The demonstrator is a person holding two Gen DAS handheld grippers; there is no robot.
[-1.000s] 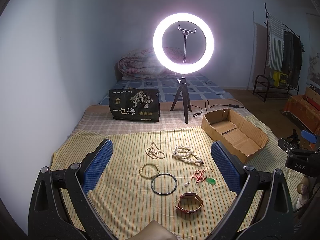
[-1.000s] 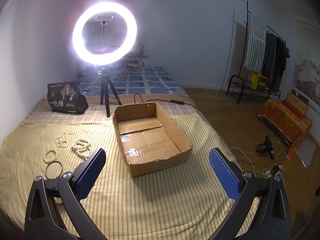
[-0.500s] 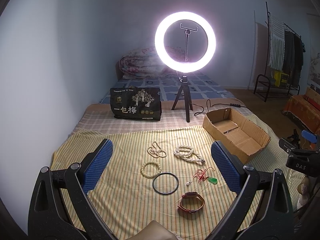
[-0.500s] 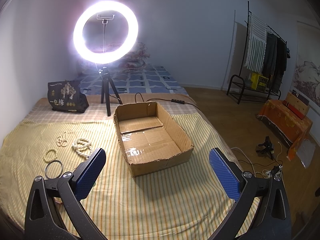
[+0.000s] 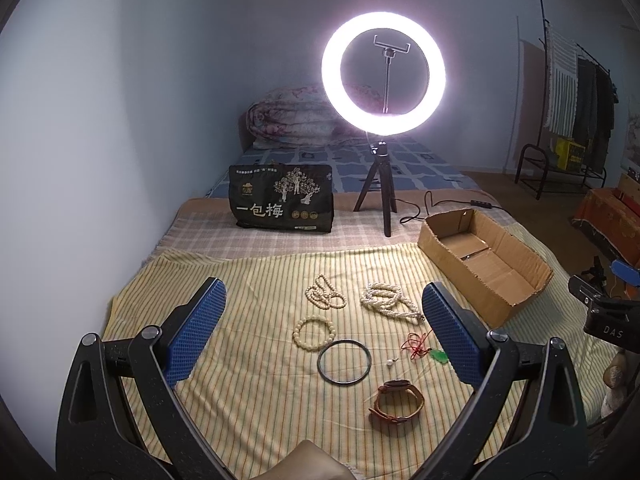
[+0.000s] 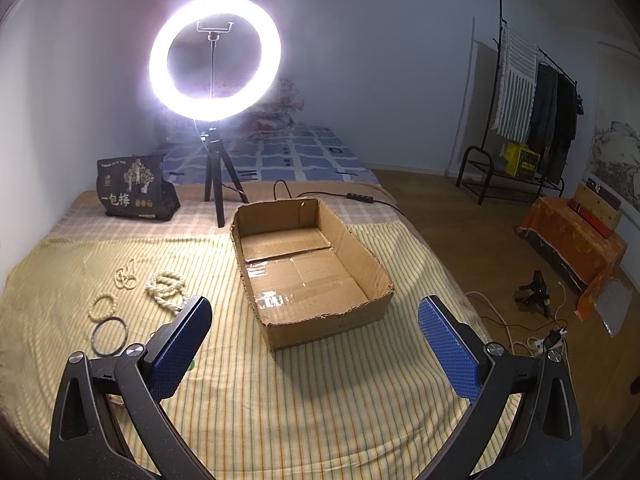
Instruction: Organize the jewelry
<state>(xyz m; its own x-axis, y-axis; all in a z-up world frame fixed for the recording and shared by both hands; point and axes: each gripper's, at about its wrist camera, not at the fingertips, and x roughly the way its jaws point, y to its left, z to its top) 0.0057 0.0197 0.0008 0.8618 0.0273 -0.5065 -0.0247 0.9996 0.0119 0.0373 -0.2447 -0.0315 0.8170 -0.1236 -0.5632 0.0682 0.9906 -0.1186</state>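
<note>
The left hand-held gripper (image 5: 324, 320) hangs above the bed with its fingers spread wide and nothing between them. The jewelry lies on the yellow striped cloth (image 5: 248, 280) below and ahead of it, framed by the two blue ribbed pads. A small beaded necklace (image 5: 325, 296) lies furthest off, with a thick twisted pearl strand (image 5: 390, 302) just to its right, near the right pad. Closer in lie a cream bead bracelet (image 5: 314, 332) and a thin dark bangle (image 5: 344, 361), a plain smooth ring, close together. Right of the bangle is a tiny pale bead or stud (image 5: 390, 363), too small to make out, then a red cord with a green pendant (image 5: 424, 348), partly cut off by the right pad. Nearest the camera lies a brown leather watch (image 5: 398, 398) with its strap curled into a loop.

The right hand-held gripper (image 6: 316, 340) is also spread wide and empty, hovering before an open cardboard box (image 6: 332, 328). The box is shallow and rectangular, with ragged cut edges and shiny tape across its bare floor. From this view the jewelry sits well to the left of the box, and the left finger hides the watch and most of the cord.

Behind stand a glowing ring light (image 5: 383, 74) on a small tripod and a black printed bag (image 5: 281, 198).
</note>
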